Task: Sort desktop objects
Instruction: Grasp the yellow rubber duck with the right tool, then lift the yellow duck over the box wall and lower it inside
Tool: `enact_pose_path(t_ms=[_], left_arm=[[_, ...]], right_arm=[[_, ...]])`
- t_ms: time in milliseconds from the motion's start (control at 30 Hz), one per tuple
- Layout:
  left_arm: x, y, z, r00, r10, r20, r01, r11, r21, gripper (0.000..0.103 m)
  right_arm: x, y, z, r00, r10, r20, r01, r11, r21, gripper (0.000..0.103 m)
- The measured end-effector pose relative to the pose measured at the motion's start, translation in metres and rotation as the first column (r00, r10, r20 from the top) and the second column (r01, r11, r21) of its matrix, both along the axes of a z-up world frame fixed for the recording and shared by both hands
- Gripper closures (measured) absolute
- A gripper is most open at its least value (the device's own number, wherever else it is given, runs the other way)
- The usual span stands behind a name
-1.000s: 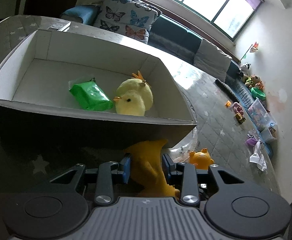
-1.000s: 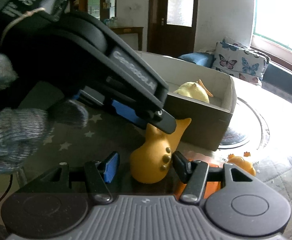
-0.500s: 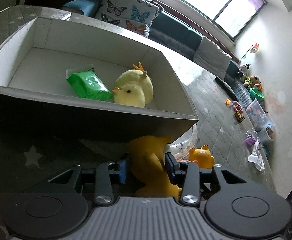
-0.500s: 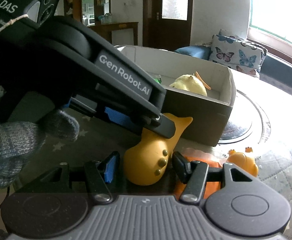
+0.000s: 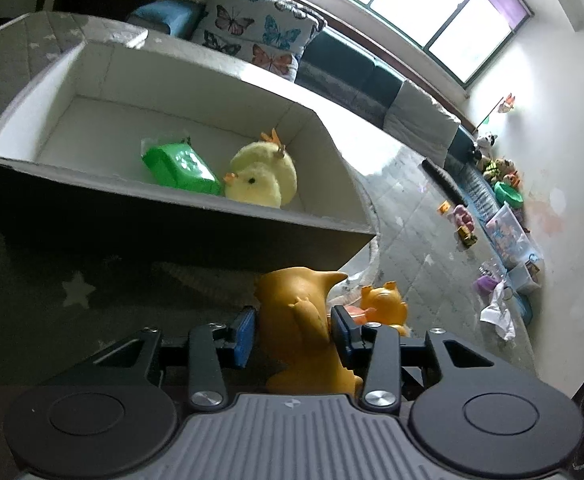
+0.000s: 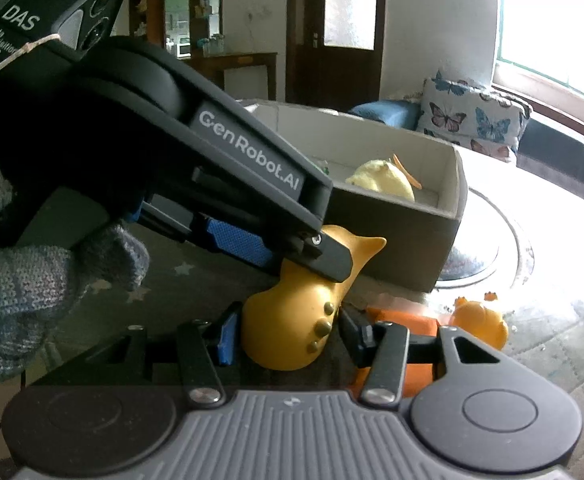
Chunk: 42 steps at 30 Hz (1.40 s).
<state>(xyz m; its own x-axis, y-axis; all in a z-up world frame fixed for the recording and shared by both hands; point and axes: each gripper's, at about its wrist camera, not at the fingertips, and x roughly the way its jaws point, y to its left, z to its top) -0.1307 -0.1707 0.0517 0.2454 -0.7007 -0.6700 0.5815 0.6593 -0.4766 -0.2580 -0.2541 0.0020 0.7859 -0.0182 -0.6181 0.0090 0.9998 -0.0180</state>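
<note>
My left gripper point(image 5: 293, 330) is shut on a yellow rubber toy point(image 5: 297, 316), held just above the dark star cloth in front of the box. The same toy shows in the right wrist view point(image 6: 292, 320), with the left gripper's fingers point(image 6: 244, 240) clamped on its upper part. My right gripper point(image 6: 286, 338) has its jaws either side of the toy's rounded base; the left pad is close to it and the right pad stands apart. The white-lined box point(image 5: 172, 192) holds a green packet point(image 5: 178, 166) and a yellow plush chick point(image 5: 262, 178).
A small orange rubber duck point(image 5: 383, 306) sits on the table right of the held toy, also in the right wrist view point(image 6: 477, 322). An orange object point(image 6: 407, 324) lies behind my right finger. A round glass disc point(image 6: 503, 248) lies right of the box. A gloved hand point(image 6: 32, 280) holds the left gripper.
The left gripper has lifted slightly with the toy and come nearer the box. The right gripper's jaws have closed in a little around the toy's base.
</note>
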Motion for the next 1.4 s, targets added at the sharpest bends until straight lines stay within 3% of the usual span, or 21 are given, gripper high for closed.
enact_pose_path(t_ms=[267, 433, 600, 967, 1233, 1400], left_arm=[[0.0, 0.018, 0.043, 0.994, 0.053, 0.094, -0.049, 0.998, -0.051, 0.059], [0.025, 0.021, 0.064, 0.985, 0.109, 0.137, -0.099, 0.992, -0.077, 0.059], [0.065, 0.02, 0.068, 0.98, 0.161, 0.116, -0.152, 0.985, -0.081, 0.059], [0.144, 0.018, 0.037, 0.969, 0.246, 0.007, -0.246, 0.969, -0.021, 0.059], [0.175, 0.018, 0.007, 0.96, 0.267, -0.085, -0.265, 0.964, 0.033, 0.06], [0.18, 0.02, 0.002, 0.958, 0.268, -0.105, -0.267, 0.963, 0.031, 0.06]], right_arm=[[0.003, 0.014, 0.036, 0.994, 0.055, 0.091, -0.05, 0.997, -0.052, 0.052], [0.036, 0.008, 0.057, 0.987, 0.097, 0.13, -0.088, 0.993, -0.075, 0.052], [0.082, -0.003, 0.067, 0.981, 0.145, 0.126, -0.138, 0.989, -0.06, 0.052], [0.175, -0.023, 0.047, 0.974, 0.226, 0.014, -0.227, 0.974, 0.028, 0.052], [0.209, -0.034, 0.016, 0.962, 0.259, -0.089, -0.248, 0.962, 0.116, 0.052], [0.212, -0.035, 0.011, 0.959, 0.264, -0.105, -0.25, 0.959, 0.13, 0.05]])
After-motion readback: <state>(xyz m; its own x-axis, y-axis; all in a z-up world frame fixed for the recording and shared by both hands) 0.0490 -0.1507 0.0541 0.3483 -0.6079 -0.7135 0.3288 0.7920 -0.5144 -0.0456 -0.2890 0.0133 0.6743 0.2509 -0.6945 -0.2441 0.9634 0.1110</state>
